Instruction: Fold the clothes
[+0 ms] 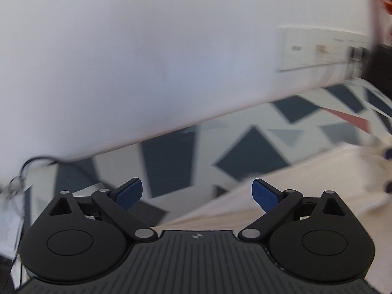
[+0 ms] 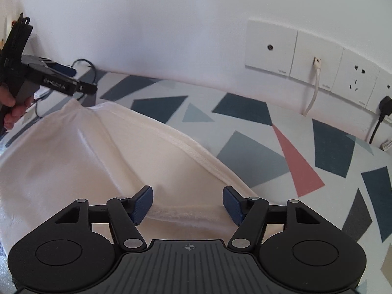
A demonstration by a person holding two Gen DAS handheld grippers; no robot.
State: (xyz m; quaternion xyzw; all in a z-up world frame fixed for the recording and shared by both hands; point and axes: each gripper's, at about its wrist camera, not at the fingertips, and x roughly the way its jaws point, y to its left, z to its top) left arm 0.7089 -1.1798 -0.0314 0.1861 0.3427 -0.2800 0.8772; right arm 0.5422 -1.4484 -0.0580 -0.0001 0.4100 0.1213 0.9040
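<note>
A cream garment (image 2: 80,161) with a stitched hem lies spread on the patterned tablecloth (image 2: 247,156). My right gripper (image 2: 187,205) is open just above its near edge, and a folded hem strip shows between the blue pads (image 2: 143,204). At the upper left of the right wrist view, a hand (image 2: 13,110) holds my left gripper (image 2: 82,79) over the garment's far corner. The left wrist view is blurred. There my left gripper (image 1: 197,194) stands wide open with nothing between its fingers, and the cream garment (image 1: 301,183) lies to the lower right.
A white wall (image 2: 159,24) runs along the table's far side. It carries a row of socket plates (image 2: 316,58), with a white cable (image 2: 313,90) and a black plug (image 2: 385,105). Dark cables (image 2: 85,66) lie at the far left corner.
</note>
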